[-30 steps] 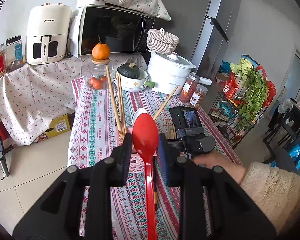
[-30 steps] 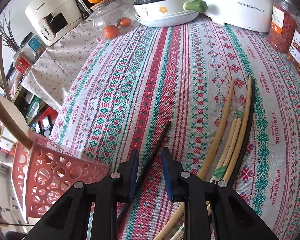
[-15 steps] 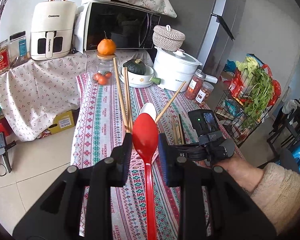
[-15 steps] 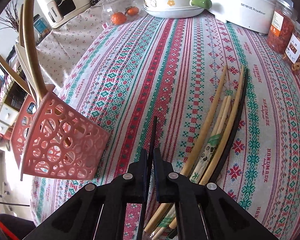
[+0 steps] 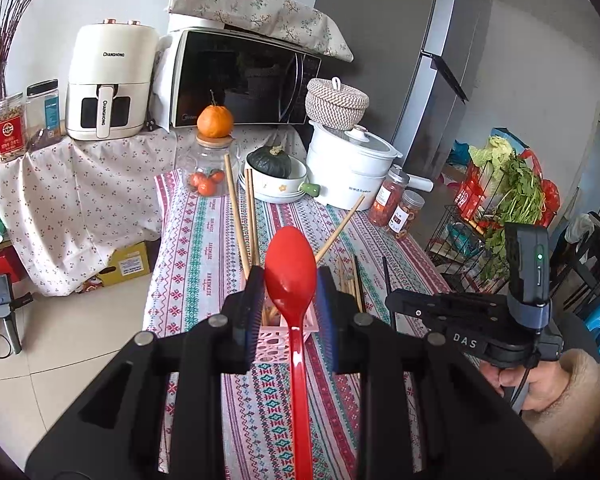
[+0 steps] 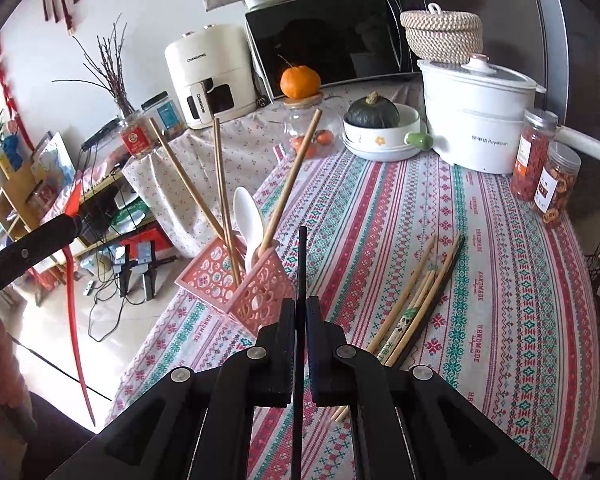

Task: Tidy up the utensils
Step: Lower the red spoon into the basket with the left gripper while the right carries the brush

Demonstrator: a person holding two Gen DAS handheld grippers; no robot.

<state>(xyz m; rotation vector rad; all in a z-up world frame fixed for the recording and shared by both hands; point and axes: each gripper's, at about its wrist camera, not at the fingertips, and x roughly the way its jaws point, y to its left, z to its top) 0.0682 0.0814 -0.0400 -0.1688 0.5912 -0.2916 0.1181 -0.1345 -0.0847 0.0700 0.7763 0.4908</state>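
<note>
My left gripper point(image 5: 290, 284) is shut on a red spoon point(image 5: 291, 272), bowl pointing forward, held above the pink utensil basket point(image 5: 278, 336). My right gripper point(image 6: 300, 312) is shut on a black chopstick point(image 6: 301, 264), lifted off the table and pointing forward. It also shows in the left wrist view point(image 5: 387, 292) at the right. The pink basket point(image 6: 236, 284) holds three wooden chopsticks point(image 6: 220, 184) and a white spoon point(image 6: 248, 216). Several loose chopsticks point(image 6: 416, 296) lie on the patterned tablecloth point(image 6: 500, 280) right of the basket.
At the table's far end stand a white pot point(image 6: 476, 120), a bowl with a green squash point(image 6: 374, 120), a glass jar topped by an orange point(image 6: 300, 84) and two snack jars point(image 6: 548, 172). The table's left edge drops to the floor.
My right gripper closed on the black chopstick and raised it off the table, tilting up. My left gripper with the red spoon pulled back and rose a little.
</note>
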